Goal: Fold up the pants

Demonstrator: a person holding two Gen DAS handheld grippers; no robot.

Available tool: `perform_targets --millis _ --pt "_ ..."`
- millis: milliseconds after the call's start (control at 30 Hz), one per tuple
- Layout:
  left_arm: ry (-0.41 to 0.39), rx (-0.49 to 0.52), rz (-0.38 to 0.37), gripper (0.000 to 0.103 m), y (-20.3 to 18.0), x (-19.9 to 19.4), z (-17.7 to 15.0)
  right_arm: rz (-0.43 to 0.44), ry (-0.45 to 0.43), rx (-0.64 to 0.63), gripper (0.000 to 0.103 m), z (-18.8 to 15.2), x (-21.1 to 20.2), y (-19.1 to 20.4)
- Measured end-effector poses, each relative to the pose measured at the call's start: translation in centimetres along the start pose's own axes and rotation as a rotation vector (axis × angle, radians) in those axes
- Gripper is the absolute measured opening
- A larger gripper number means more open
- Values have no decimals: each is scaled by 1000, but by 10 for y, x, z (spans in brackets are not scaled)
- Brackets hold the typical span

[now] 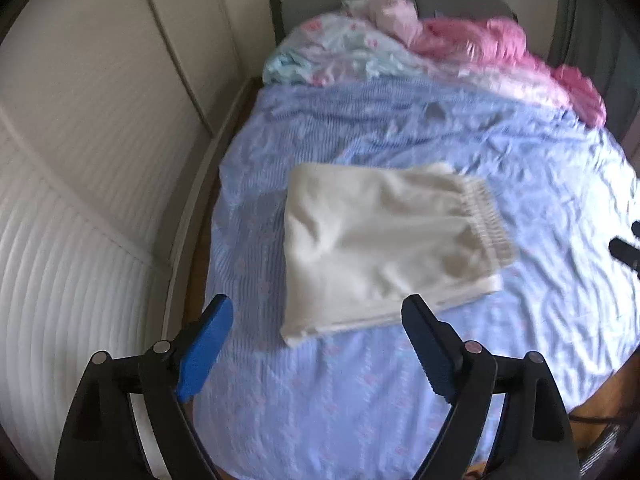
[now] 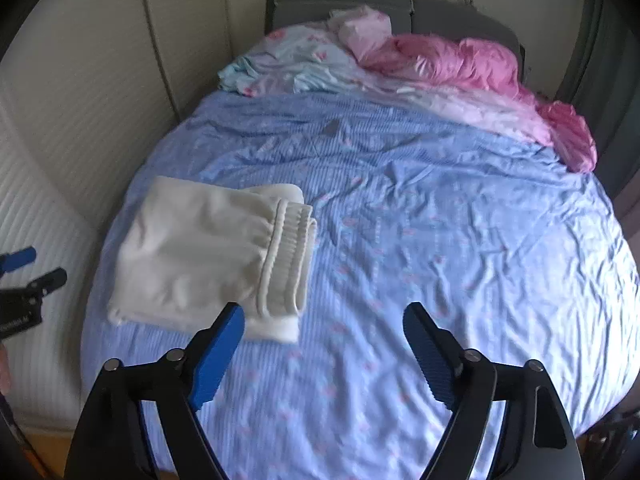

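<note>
- Left gripper point(image 1: 318, 312): fingers spread wide, holding nothing; the folded white pants point(image 1: 384, 244) lie just ahead between them, the nearer hand.
- Right gripper point(image 2: 324, 320): fingers released; pants point(image 2: 208, 256) ahead-left, waistband point(image 2: 286, 260) facing it; long axis crosswise.
- Beyond: bed point(image 2: 440, 240).
</note>
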State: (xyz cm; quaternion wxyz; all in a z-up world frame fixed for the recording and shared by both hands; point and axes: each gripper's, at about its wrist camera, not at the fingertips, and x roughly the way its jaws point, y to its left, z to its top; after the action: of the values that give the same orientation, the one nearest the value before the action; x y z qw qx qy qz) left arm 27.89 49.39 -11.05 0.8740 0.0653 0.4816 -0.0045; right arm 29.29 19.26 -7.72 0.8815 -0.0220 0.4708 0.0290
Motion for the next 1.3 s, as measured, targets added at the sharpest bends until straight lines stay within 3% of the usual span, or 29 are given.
perform_targets --millis 300,667,1033,1300 --pt "-117 -27 -41 99 -65 -123 -39 -2 -89 56 89 -61 -114 -56" --pt "-214 53 -62 100 -157 -220 -72 -33 -173 95 90 -125 -211 -120" --pt "-250 89 -141 103 -209 -270 -90 -64 -220 170 89 -166 -262 -163" --pt "-265 115 -140 103 -232 -284 -103 -80 -237 209 89 -181 -280 -175"
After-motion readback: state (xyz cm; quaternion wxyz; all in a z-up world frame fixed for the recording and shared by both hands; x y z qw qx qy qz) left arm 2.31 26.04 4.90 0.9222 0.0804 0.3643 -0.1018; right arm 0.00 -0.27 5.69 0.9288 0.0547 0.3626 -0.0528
